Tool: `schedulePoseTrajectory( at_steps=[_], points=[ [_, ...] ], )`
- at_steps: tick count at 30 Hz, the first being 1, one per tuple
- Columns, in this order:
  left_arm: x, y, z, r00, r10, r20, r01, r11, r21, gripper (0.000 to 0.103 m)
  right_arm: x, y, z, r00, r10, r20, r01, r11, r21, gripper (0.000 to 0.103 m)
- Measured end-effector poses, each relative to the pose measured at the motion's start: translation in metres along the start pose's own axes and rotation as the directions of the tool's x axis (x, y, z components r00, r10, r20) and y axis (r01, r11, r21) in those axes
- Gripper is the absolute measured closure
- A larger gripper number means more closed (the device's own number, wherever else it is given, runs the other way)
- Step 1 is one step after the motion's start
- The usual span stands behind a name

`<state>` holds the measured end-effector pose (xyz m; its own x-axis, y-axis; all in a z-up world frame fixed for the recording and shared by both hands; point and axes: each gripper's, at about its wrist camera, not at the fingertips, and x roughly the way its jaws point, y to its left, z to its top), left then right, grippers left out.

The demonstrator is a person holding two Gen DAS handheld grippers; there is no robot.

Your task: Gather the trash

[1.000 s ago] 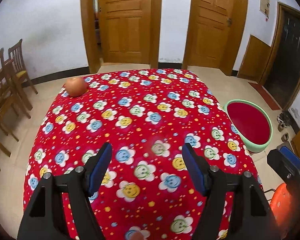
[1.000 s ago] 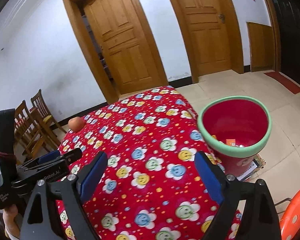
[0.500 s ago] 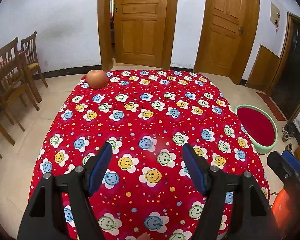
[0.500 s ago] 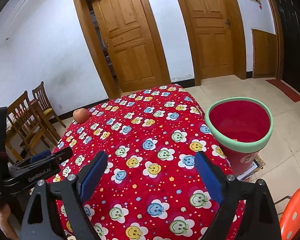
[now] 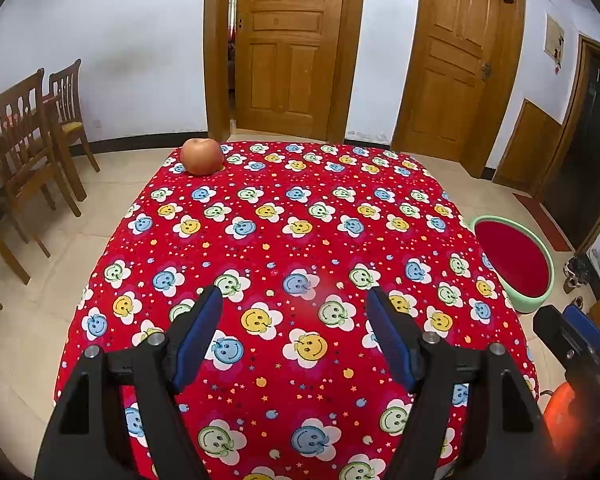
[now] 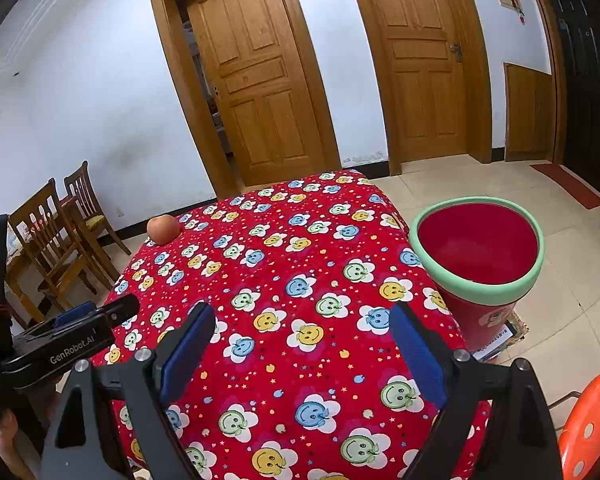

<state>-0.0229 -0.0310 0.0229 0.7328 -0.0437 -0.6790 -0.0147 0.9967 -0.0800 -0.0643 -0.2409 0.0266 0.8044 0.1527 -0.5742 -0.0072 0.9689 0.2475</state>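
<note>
Pulled back from red bin (image 6: pixel 478 248); both grippers' fingers (image 5: pixel 198 332) (image 6: pixel 186 346) released, empty; apple (image 5: pixel 202 156) upper left on counter (image 5: pixel 300 216), uncollected.

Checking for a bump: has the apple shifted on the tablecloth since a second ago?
No. The apple sits at the same far left corner of the tablecloth; only the camera moved.

Two black grippers, angular frames with triangular cut-outs. Left gripper (image 5: pixel 294 330): blue pads (image 5: pixel 198 336) inside both fingers, silver screws (image 5: pixel 155 338) at the joints. Right gripper (image 6: pixel 302 346): same blue pads (image 6: pixel 416 354), same silver screws (image 6: pixel 461 355). White "GenRobot.AI" lettering (image 6: pixel 72 353) along the left one's side.
</note>
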Motion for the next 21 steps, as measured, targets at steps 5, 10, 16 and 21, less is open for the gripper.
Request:
schedulePoseTrajectory(
  at_steps=[5,10,16,21],
  points=[
    [-0.0001,0.0004,0.0,1.0,0.001,0.003,-0.001,1.0,-0.002,0.029,-0.0007,0.0012,-0.0016,1.0,0.0,-0.001,0.0,1.0,0.0,0.013],
    [-0.0003,0.0007,-0.0004,1.0,0.001,0.004,-0.001,1.0,-0.001,0.029,-0.0004,0.002,-0.0025,1.0,0.001,-0.002,-0.001,1.0,-0.002,0.013],
    [-0.0003,0.0009,-0.0005,1.0,-0.001,0.004,0.001,1.0,-0.003,0.029,-0.0005,0.0031,-0.0039,1.0,0.001,-0.004,-0.001,1.0,-0.003,0.013],
    [-0.0004,0.0005,-0.0013,1.0,-0.003,0.004,0.003,1.0,-0.003,0.029,-0.0007,0.0035,-0.0045,1.0,0.002,-0.005,-0.002,1.0,-0.001,0.013]
  ],
)
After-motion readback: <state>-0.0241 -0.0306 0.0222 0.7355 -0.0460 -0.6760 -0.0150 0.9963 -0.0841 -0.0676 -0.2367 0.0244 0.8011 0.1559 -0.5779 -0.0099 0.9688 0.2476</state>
